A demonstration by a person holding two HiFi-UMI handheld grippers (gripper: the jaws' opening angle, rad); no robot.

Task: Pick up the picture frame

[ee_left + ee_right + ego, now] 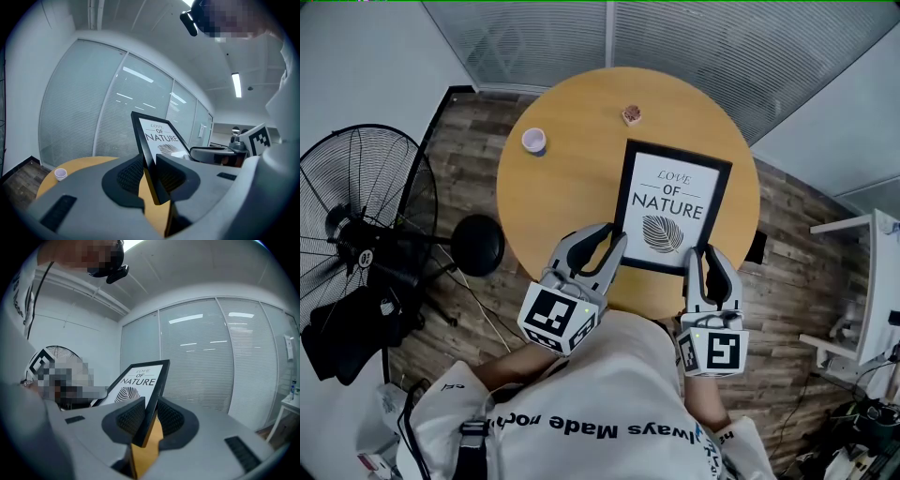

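Head view: left gripper (604, 238) and right gripper (703, 255) fingers (580, 247) pinch picture frame (671, 208)

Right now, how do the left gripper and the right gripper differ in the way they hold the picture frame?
The left gripper clamps the picture frame at its near left corner; the right gripper clamps the near right corner. The left gripper sits slanted toward the frame, while the right gripper points nearly straight ahead. Both have fingers shut on the black border.
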